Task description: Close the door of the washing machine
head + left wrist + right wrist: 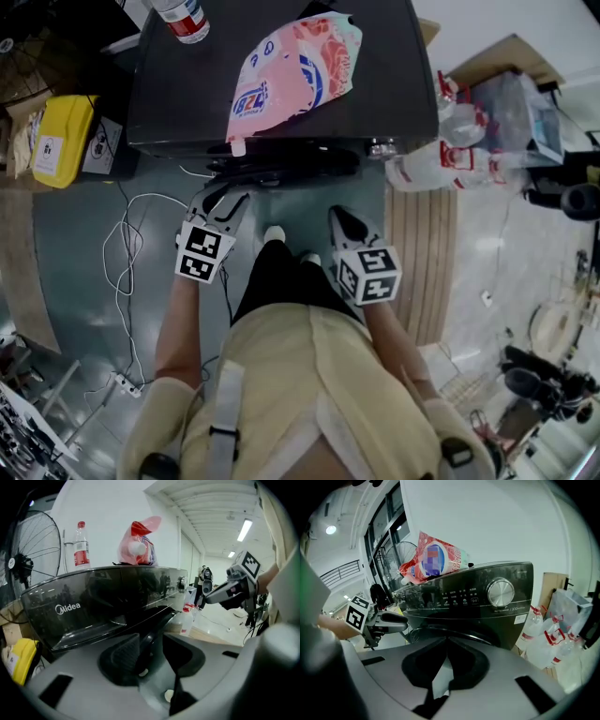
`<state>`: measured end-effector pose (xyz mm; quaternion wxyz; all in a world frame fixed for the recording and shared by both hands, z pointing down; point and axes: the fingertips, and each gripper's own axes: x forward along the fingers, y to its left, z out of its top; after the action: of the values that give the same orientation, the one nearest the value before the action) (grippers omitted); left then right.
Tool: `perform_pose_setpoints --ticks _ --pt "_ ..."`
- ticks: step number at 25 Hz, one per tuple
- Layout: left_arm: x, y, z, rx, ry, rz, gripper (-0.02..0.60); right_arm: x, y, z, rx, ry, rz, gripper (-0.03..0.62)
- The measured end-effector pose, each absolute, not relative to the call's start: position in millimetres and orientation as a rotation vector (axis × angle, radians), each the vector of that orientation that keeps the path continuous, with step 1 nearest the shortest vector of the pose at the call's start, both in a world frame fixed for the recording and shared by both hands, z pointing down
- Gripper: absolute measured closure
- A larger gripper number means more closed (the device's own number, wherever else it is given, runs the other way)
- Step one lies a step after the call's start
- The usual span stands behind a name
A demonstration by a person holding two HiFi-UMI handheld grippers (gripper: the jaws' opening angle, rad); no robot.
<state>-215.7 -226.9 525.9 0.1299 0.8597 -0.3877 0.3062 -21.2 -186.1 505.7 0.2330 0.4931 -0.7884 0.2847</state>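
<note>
Left tool point(219, 200): jaws a moderate gap apart, nothing gripped, tips pointing at the machine front.

Right tool point(445, 654): jaws together, empty, held to the right and farther back from the front.

Door point(281, 167): a dark round panel standing out from the front of the washing machine point(169, 84). It appears to be ajar; how far it stands open is hard to read from above.

The door lies straight ahead of the left tool and slightly to its right, with its edge just beyond the tips. Its long axis runs side to side across the front. The left tool is the nearer one.

Judgement: a forward push on the door face with the left tool should seat it.

A pouch point(291, 70) and a bottle point(186, 19) sit on top of the machine, out of the way.
</note>
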Motion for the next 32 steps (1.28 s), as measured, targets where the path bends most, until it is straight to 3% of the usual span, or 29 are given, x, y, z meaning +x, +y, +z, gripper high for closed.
perform_pose_setpoints --ticks 15,32 --pt "-221 -186 491 2.229 -1.277 0.528 0.523 -17 -180 496 1.337 -2.211 0.759 0.588" --pt "-216 -160 489 2.116 -1.321 0.57 0.554 -21 -178 481 1.312 -2.239 0.663 0.589"
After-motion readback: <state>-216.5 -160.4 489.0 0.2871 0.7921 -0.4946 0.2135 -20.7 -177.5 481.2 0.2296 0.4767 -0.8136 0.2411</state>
